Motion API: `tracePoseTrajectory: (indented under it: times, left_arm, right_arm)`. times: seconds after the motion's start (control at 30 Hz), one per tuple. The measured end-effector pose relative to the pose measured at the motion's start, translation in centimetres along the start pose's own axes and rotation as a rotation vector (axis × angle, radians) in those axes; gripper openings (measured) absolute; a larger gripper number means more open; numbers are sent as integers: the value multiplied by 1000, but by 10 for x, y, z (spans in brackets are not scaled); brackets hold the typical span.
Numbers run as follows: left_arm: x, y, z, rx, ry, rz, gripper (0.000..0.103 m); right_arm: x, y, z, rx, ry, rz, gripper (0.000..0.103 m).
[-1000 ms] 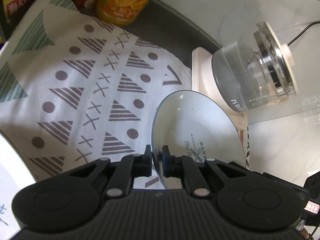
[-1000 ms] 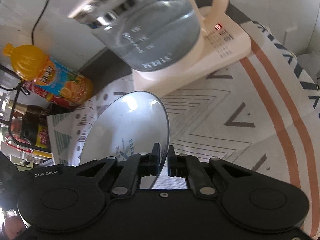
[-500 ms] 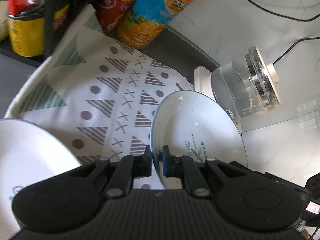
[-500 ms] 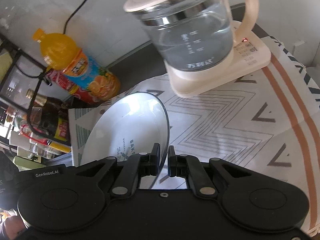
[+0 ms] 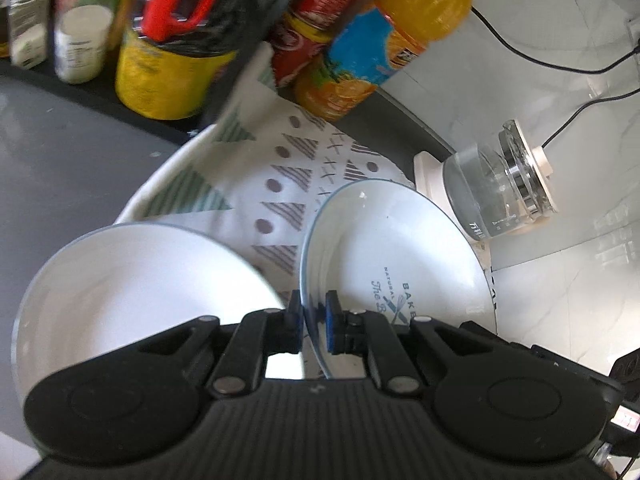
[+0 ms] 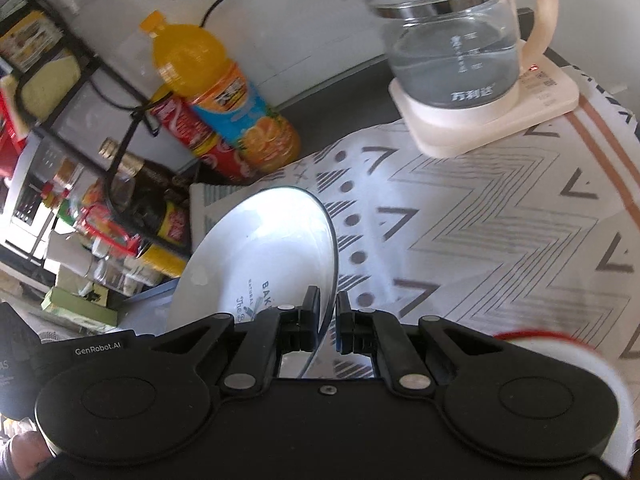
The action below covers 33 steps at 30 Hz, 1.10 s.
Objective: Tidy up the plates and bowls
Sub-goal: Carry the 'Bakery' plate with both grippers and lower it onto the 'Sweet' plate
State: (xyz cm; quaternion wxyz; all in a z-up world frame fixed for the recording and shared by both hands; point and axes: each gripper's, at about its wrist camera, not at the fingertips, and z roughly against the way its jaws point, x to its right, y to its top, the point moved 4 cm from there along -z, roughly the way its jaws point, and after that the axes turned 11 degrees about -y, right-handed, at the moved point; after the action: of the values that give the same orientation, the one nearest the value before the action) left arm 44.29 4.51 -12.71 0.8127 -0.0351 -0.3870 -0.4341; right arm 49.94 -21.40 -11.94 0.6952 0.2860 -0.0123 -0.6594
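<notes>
- The left gripper (image 5: 313,320) pinches the near rim of a white plate (image 5: 396,256), one blue-padded finger on each face, so the plate stands on edge above the cloth.
- The right gripper (image 6: 328,322) is pressed onto the opposite rim of that same plate (image 6: 264,256); its housing carries the lettering "GenRobot.AI".
- Blue print on the plate's inner face reads in part "NATURAL", "BAKE" and a script "The B…", with a crossed whisk-and-spoon mark; the grippers hide the rest.
- Just left of the held plate in the left wrist view lies a second white plate (image 5: 132,292), blurred, reaching under the left gripper's body.
- At the lower right of the right wrist view a white dish with a red rim (image 6: 560,364) sits partly behind the gripper body; too blurred to tell more.
- Under everything is a patterned tablecloth (image 6: 480,240) with grey triangles, dots, crosses, chevrons and a brown stripe.
- Farther back stands a glass kettle (image 6: 452,40) with a cream lid and handle on a cream base; three Chinese characters are printed low on the glass, and a small red light shows on the base.
- At the cloth's far edge is an orange juice bottle (image 6: 224,96) with a blue label showing orange slices, touching a red cola bottle (image 6: 188,128).
- Beyond them a black wire rack (image 6: 80,80) holds dark sauce bottles and jars, labels unreadable.
</notes>
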Motion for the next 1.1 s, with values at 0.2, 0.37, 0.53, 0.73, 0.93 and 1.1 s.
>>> tracePoseTrajectory:
  times: [0.2, 0.37, 0.53, 0.73, 0.93, 1.1]
  left_arm:
    - [-27, -10, 22, 1, 10, 23, 8]
    - [-45, -17, 36, 3, 17, 39, 8]
    - [-60, -27, 43, 2, 21, 49, 8]
    - [-73, -41, 44, -2, 30, 69, 9]
    - [-84, -55, 43, -12, 52, 83, 10]
    - [-92, -62, 42, -10, 69, 87, 13]
  right_arm:
    - [-22, -27, -2, -9, 4, 36, 8]
    - [-33, -45, -4, -12, 4, 62, 8]
    - [-41, -59, -5, -15, -8, 87, 8]
    - [-45, -72, -7, -17, -25, 116, 8]
    - [-47, -86, -11, -21, -48, 149, 8]
    - [-52, -92, -12, -6, -57, 184, 8]
